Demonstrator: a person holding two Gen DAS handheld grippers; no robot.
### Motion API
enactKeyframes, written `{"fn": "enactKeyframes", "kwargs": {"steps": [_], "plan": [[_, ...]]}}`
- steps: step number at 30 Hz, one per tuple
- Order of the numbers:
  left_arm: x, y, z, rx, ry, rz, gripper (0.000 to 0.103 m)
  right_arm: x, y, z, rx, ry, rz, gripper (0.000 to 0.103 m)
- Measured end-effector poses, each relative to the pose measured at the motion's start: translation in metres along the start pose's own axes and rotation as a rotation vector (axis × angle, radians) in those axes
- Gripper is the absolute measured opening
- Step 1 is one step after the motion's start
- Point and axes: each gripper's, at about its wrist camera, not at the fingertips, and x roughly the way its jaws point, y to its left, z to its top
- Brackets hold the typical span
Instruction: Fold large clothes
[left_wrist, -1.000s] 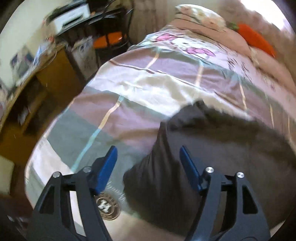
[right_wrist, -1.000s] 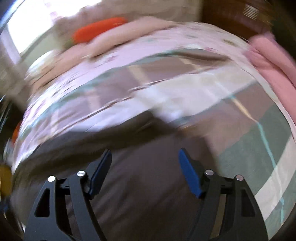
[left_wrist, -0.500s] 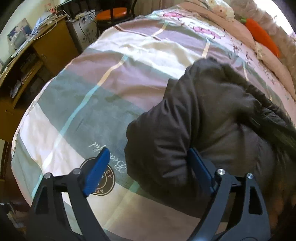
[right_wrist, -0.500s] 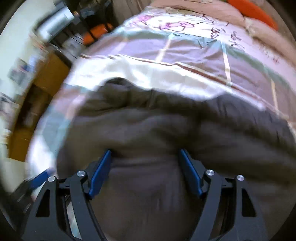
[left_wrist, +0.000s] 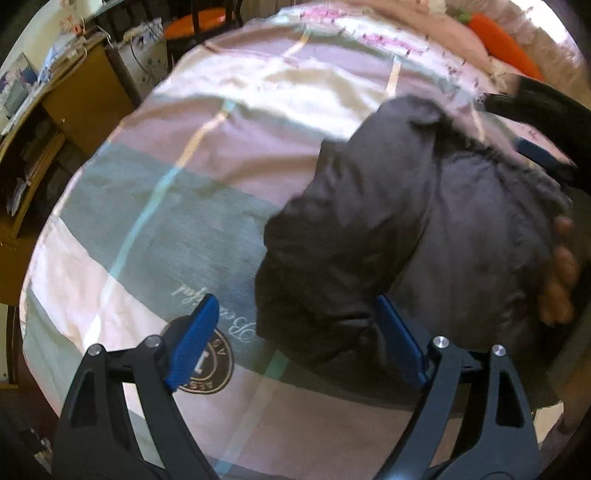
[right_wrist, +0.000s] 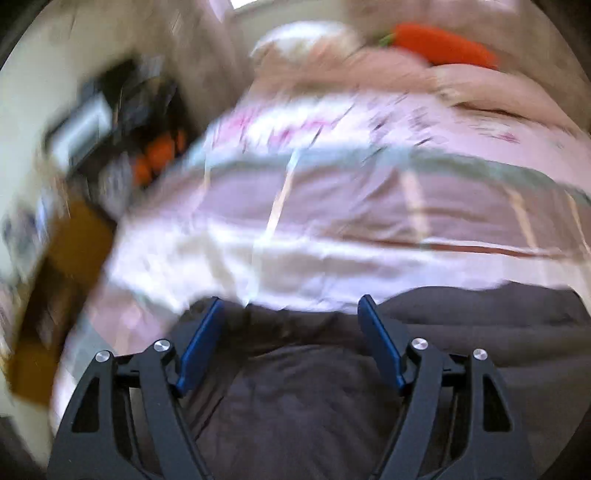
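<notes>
One dark grey padded coat (left_wrist: 406, 229) lies bunched on the bed (left_wrist: 184, 206), toward the bed's near right corner as the left wrist view shows it, its bulk resting on a patchwork cover of pink, grey-green and cream panels with a round badge (left_wrist: 218, 365) printed near the near edge. The left gripper (left_wrist: 295, 339) is spread wide and grasps nothing; one blue pad (left_wrist: 194, 343) hangs over the badge, and the other is against the coat's lower fold. The right gripper (right_wrist: 290, 339) is likewise released, both fingers apart above the coat's far edge (this view is badly smeared, so whether the pads touch the cloth cannot be told). In the left wrist view the right gripper shows at the far right beside the coat, with the person's bare fingers (left_wrist: 561, 273) curled there. At the head of the bed lies one orange carrot-shaped cushion (left_wrist: 502, 40) on a pink quilt (right_wrist: 480, 92). Beside the bed's left edge stands one wooden desk (left_wrist: 74, 99) with open shelves holding papers and small items, too blurred to count, and one orange-seated chair (left_wrist: 195, 22).
</notes>
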Motion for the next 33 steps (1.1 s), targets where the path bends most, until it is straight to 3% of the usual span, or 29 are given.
{"fn": "enactKeyframes", "kwargs": {"steps": [3,5,7,9,11,13,14,18,21,23,25,27,28,30,33], "plan": [[-0.023,-0.016,0.001,0.049,-0.050,0.006,0.088,-0.039,-0.043,-0.011,0.040,0.003,-0.096,0.080],[-0.034,-0.037,0.002,0.091,-0.081,-0.006,0.088,-0.051,-0.074,-0.023,0.043,0.040,-0.161,0.080],[-0.039,-0.056,0.001,0.126,-0.092,-0.024,0.088,-0.056,-0.117,-0.038,0.022,0.100,-0.278,0.080],[-0.040,-0.081,-0.002,0.168,-0.088,-0.031,0.088,-0.066,-0.166,-0.048,0.119,0.124,-0.297,0.081],[-0.044,-0.102,-0.006,0.193,-0.088,-0.047,0.088,-0.088,-0.224,-0.050,0.299,0.106,-0.363,0.080],[-0.050,-0.114,-0.007,0.203,-0.094,-0.059,0.088,-0.123,-0.263,-0.049,0.464,0.040,-0.292,0.080],[-0.054,-0.123,-0.009,0.207,-0.100,-0.068,0.088,-0.143,-0.271,-0.047,0.484,-0.004,-0.233,0.080],[-0.065,-0.179,-0.019,0.265,-0.109,-0.122,0.088,-0.183,-0.260,-0.055,0.373,-0.013,-0.201,0.080],[-0.064,-0.229,-0.025,0.343,-0.114,-0.138,0.088,-0.178,-0.276,-0.081,0.314,0.099,-0.257,0.080],[-0.043,-0.261,-0.024,0.412,-0.099,-0.079,0.088,-0.162,-0.318,-0.110,0.334,0.190,-0.285,0.078],[-0.018,-0.267,-0.018,0.393,-0.064,-0.038,0.090,-0.167,-0.359,-0.124,0.433,0.174,-0.271,0.073],[-0.004,-0.259,-0.010,0.331,-0.027,-0.047,0.096,-0.187,-0.396,-0.129,0.527,0.157,-0.406,0.075],[-0.001,-0.254,-0.008,0.316,-0.026,-0.042,0.097,-0.198,-0.410,-0.131,0.579,0.141,-0.430,0.075],[-0.001,-0.245,-0.004,0.294,-0.023,-0.048,0.098,-0.214,-0.421,-0.134,0.649,0.098,-0.380,0.075],[-0.022,-0.228,0.000,0.218,-0.087,-0.086,0.096,-0.215,-0.394,-0.116,0.556,0.058,-0.310,0.075]]}}
